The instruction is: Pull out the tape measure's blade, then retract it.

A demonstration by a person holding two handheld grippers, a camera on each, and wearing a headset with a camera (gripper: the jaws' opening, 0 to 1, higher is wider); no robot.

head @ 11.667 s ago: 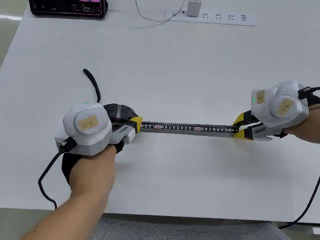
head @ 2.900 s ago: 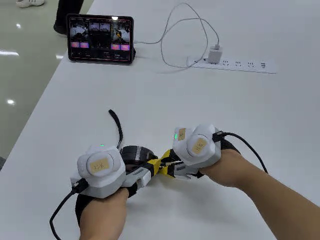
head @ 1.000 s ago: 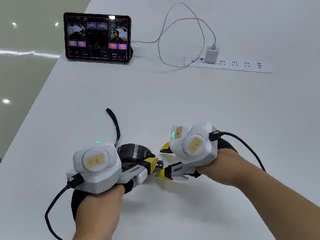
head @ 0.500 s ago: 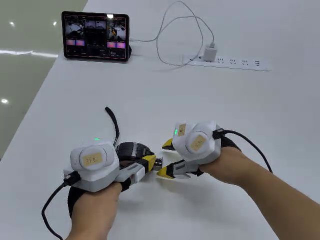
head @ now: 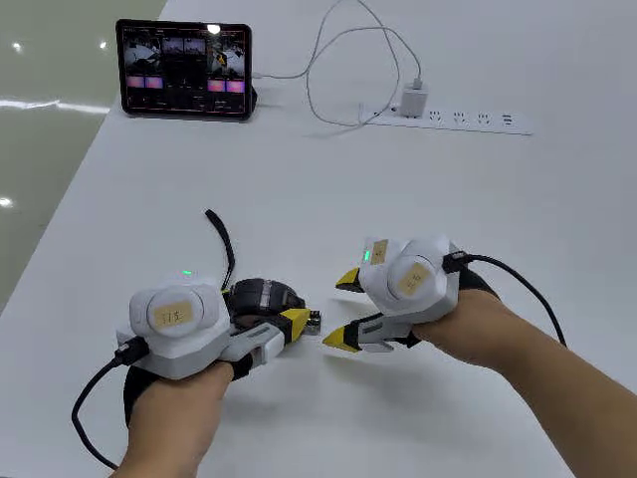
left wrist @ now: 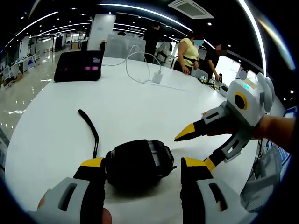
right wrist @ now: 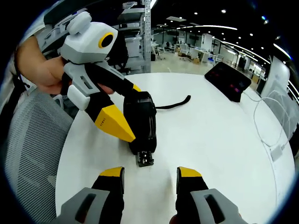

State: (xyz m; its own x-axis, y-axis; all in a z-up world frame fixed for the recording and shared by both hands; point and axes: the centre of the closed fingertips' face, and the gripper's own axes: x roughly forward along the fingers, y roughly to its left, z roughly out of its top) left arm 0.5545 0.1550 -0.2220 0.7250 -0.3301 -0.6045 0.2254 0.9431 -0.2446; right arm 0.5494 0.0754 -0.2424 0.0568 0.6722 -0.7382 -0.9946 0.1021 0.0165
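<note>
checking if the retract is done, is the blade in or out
In: just the hook sticks out of the tape measure, and the open right hand-held gripper holds nothing.

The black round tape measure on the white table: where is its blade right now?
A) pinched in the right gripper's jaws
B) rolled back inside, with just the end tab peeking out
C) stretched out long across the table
B: the black round tape measure shows only its small metal end tab at its mouth, and the right gripper is open, apart from it.
</note>
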